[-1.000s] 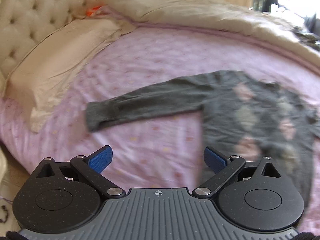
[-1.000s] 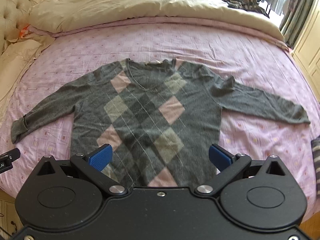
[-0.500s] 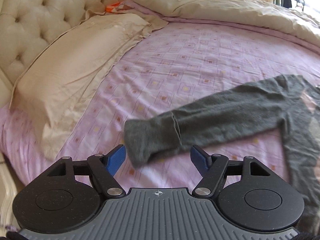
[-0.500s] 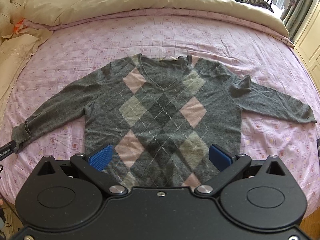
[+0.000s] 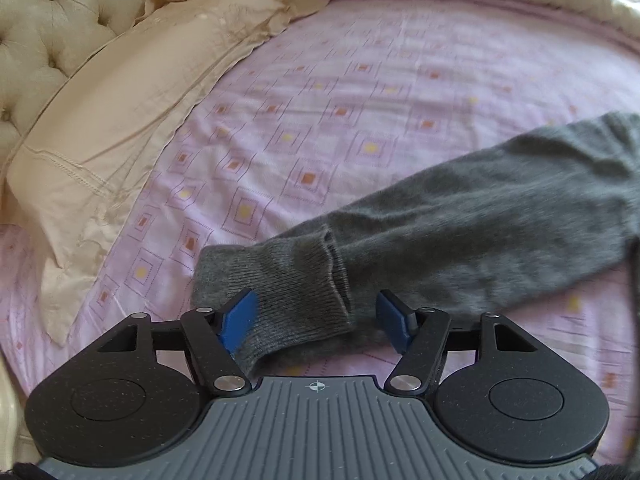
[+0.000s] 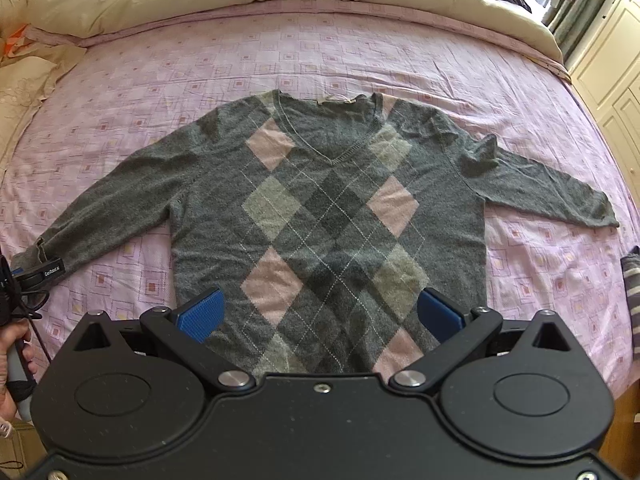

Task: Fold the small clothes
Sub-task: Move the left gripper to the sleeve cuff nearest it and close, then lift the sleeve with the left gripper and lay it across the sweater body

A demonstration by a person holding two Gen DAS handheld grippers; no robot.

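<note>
My left gripper (image 5: 316,322) has closed in on the sweater's cuff (image 5: 276,280); my right gripper (image 6: 320,316) hangs over the hem.

Half a second ago the cuff sat just ahead of my left fingers; now its ribbed end lies between them at the lower centre of the left view, the jaws apart and narrower than a second ago, not yet pinching the knit. The grey argyle sweater (image 6: 328,216) lies flat and face up in the middle of the pink patterned bedsheet (image 6: 192,68), both sleeves spread wide. It fills more of the right view than before, my right jaws wide apart over its lower edge. A cream pillow (image 5: 120,120) lies at the upper left of the left view.
</note>
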